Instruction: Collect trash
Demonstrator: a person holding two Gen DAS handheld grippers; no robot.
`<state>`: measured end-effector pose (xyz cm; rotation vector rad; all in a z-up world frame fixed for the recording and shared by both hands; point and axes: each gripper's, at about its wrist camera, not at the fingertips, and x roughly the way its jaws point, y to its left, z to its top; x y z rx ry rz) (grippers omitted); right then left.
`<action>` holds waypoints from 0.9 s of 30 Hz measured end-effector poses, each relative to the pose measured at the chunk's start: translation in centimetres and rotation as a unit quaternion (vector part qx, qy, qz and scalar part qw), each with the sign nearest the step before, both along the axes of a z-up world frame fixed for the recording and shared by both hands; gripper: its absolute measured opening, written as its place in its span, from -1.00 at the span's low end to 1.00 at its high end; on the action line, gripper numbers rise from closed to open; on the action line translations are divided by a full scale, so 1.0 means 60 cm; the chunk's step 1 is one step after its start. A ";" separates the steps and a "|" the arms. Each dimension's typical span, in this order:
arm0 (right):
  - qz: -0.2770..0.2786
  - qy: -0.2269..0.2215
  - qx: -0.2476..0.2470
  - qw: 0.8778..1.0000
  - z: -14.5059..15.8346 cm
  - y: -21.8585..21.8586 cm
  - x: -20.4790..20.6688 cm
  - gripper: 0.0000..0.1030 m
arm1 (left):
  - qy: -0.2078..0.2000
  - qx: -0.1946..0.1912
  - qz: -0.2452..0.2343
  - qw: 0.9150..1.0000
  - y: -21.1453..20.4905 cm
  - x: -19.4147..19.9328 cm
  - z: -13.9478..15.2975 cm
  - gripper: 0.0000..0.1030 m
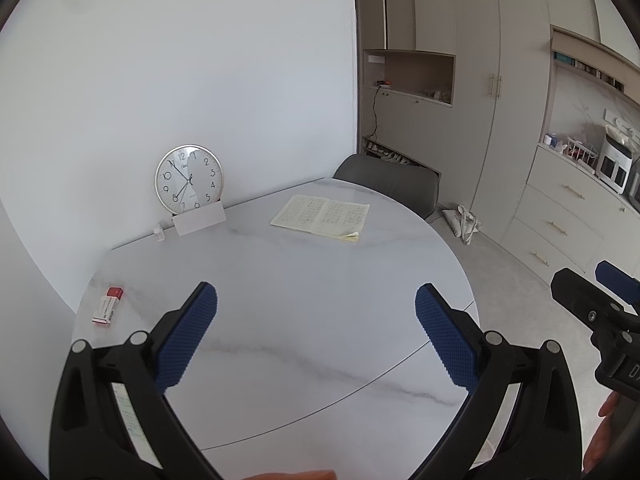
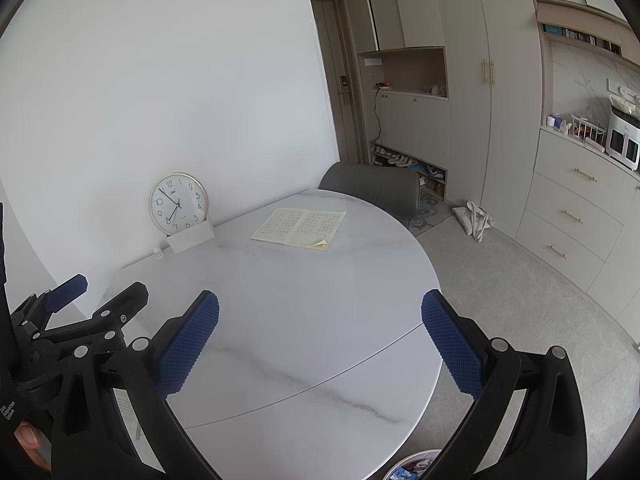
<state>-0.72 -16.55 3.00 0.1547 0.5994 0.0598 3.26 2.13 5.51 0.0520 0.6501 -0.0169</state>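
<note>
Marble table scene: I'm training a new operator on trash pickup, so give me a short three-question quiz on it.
1. True or false: the left gripper is shut on the small red-and-white box.
2. Multiple choice: what leans against the wall at the back of the table? A) a mirror B) a round clock C) a framed photo
3. Fill in: the open notebook lies on the table's far side, nearest the grey ____.

Key: 1. False; both the left gripper and the right gripper are open and empty, and the box lies apart on the table. 2. B. 3. chair.
</note>
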 end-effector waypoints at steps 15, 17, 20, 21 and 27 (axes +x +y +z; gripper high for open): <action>0.002 0.001 -0.001 1.000 0.001 -0.002 0.003 0.95 | 0.001 0.001 0.001 1.000 -0.001 0.000 0.000 0.85; 0.003 0.001 -0.001 1.000 0.001 -0.002 0.004 0.95 | 0.001 0.001 0.001 1.000 0.000 0.001 -0.001 0.85; 0.002 0.002 -0.001 1.000 0.001 -0.002 0.004 0.95 | 0.001 0.001 0.000 1.000 0.000 0.001 -0.001 0.85; 0.002 0.002 -0.001 1.000 0.001 -0.002 0.004 0.95 | 0.001 0.001 0.001 1.000 -0.001 0.001 0.000 0.85; 0.002 0.003 -0.001 1.000 0.001 -0.003 0.005 0.95 | 0.001 0.001 0.000 1.000 0.000 0.001 0.000 0.85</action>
